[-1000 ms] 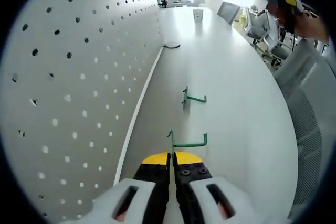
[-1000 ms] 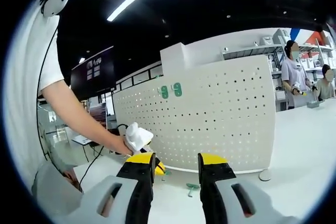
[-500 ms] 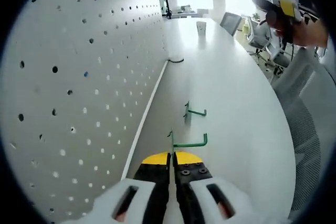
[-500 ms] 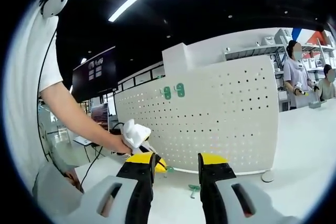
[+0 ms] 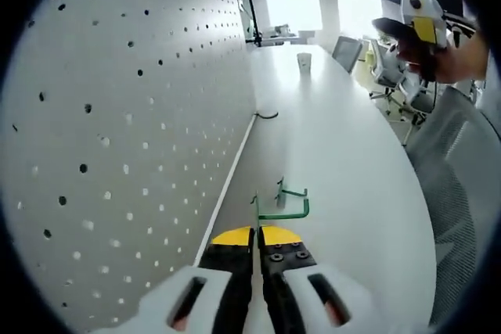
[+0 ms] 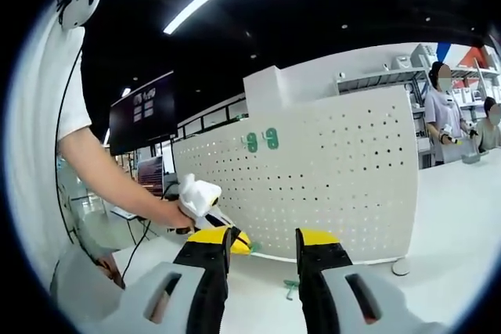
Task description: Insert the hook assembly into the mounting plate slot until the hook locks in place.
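1. We see the white pegboard filling the left half of the left gripper view, its long face running away toward the upper middle; in the right gripper view it stands upright across the centre.
2. The white table stretches up the middle, with a cup far off near the top.
3. Our left gripper sits at the bottom centre, jaws pressed together on a green hook whose arm points right, away from the board. The board lies to its left, so we judge the hook must swing left toward the holes.
4. Our right gripper is at the bottom centre of its view, jaws apart and holding nothing. The left gripper is nearer the board.
5. A 2nd green hook lies on the table just past the held one.
6. We cannot make out the held hook's back prongs, nor which hole is meant. 2 green pieces high on the board are too small to identify.
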A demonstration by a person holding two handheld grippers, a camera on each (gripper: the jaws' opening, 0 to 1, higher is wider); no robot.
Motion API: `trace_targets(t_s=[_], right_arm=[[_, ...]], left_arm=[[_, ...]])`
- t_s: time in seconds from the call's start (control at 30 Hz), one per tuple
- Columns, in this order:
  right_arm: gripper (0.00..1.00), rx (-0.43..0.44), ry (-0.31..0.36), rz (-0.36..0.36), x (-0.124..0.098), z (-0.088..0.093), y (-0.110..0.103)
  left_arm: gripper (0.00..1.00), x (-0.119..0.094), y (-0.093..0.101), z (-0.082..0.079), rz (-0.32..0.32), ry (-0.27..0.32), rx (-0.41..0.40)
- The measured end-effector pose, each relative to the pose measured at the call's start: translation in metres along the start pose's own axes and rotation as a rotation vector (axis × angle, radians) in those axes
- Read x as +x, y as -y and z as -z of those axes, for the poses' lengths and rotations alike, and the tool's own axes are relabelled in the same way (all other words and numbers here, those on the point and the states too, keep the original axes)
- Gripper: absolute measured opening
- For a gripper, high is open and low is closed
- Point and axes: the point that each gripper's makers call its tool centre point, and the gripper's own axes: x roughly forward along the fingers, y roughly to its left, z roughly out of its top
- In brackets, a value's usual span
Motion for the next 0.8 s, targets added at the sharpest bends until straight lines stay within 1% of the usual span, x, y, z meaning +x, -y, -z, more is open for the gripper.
trace_targets(t_s=[0.13,0.3,0.5,0.73,0.8], right_arm=[[0.31,0.003,0.008,-0.003,0.001,-0.003,0.000],[0.31,0.004,0.016,-0.010,0.003,-0.006,-0.003],[0.31,0.000,0.019,-0.019,0.005,-0.008,-0.006],[0.31,-0.003,0.025,-0.032,0.007,-0.011,-0.009],[0.31,-0.005,0.027,-0.034,0.008,-0.013,-0.009]], left_arm=[[0.02,-0.006,0.001,-0.008,-0.011,0.027,-0.001],[0.02,-0.015,0.002,-0.020,-0.027,0.080,-0.016],[0.02,-0.025,0.005,-0.031,-0.047,0.129,-0.025],[0.02,-0.034,0.008,-0.040,-0.060,0.177,-0.039],[0.02,-0.039,0.010,-0.045,-0.066,0.204,-0.036]])
